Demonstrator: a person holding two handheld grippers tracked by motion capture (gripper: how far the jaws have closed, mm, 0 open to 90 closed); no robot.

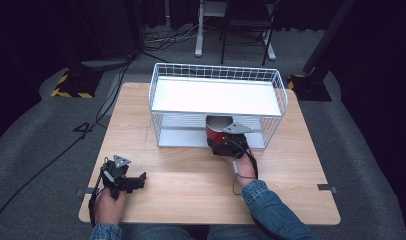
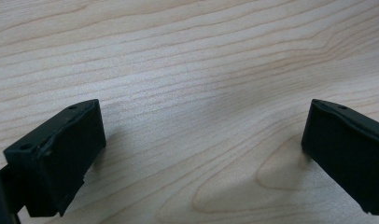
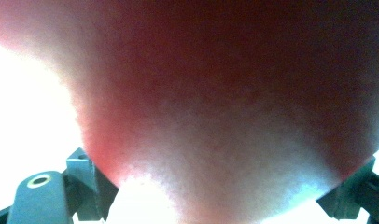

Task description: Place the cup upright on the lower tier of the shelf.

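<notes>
The right gripper (image 1: 226,141) reaches into the lower tier of the white wire rack (image 1: 163,80), its jaws clamped on a red cup (image 1: 214,129); in the right gripper view that cup (image 3: 215,107) looms blurred and very close, wedged between the two jaw tips at the bottom corners; the cup sits just ahead of the gripper, under the rack's upper shelf (image 1: 216,97), on or just above the lower floor, which of the two I cannot tell. The cup looks light and stiff-walled, likely smooth and a little slippery, so a side grip across its body, low enough to stay steady, seems the sound hold; squeezing hard probably gains nothing. Close above the gripper hangs the shelf edge; wire walls stand to either side and behind, so the open way out is straight back toward the person. The left gripper (image 1: 125,176) rests far off on the wooden table (image 1: 191,175), jaws wide apart over bare wood (image 2: 197,93), with free table all round it.
</notes>
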